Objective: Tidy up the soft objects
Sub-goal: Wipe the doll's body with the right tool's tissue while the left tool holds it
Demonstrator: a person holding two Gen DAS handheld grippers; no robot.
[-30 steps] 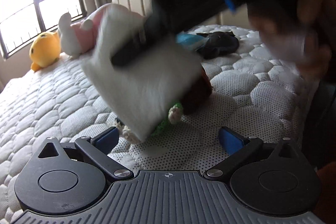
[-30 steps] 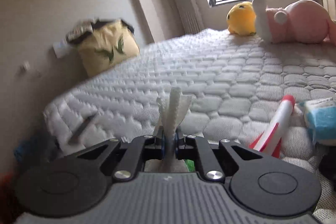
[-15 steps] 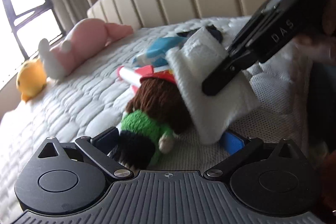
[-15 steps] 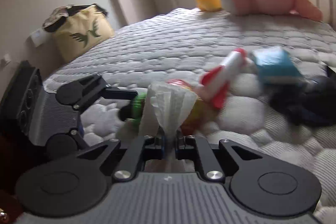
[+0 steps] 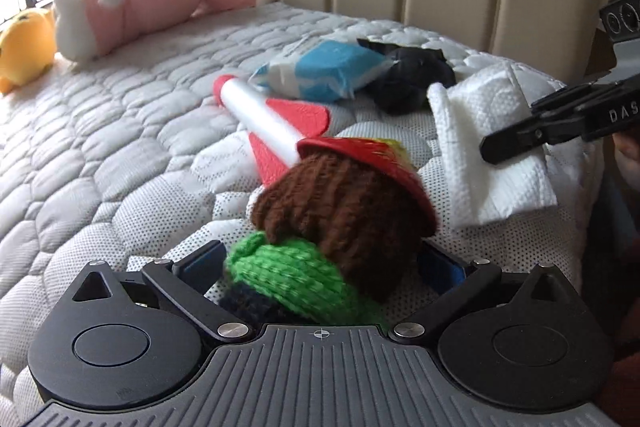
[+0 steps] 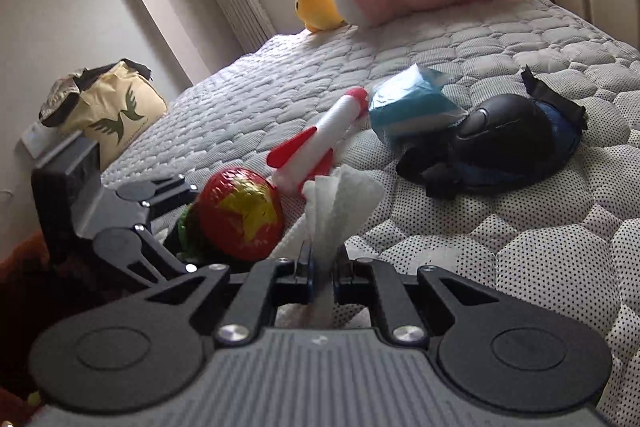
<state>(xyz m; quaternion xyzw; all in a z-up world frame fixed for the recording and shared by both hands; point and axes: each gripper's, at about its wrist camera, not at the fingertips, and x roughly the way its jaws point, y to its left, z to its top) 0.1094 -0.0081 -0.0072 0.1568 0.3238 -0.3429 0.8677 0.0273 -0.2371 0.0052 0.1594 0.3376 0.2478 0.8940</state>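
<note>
On the bed (image 5: 120,147), right gripper (image 6: 322,269) fingers pinch folded tissue (image 6: 340,203), mid-carry; left gripper (image 5: 320,267) fingers spread around knitted doll (image 5: 332,227), next close.

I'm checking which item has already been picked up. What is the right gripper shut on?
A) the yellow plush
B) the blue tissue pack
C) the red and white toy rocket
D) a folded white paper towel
D: the right gripper is shut on the folded white paper towel, which sticks up between its pads, while the toy rocket, blue tissue pack and yellow plush lie on the mattress.
</note>
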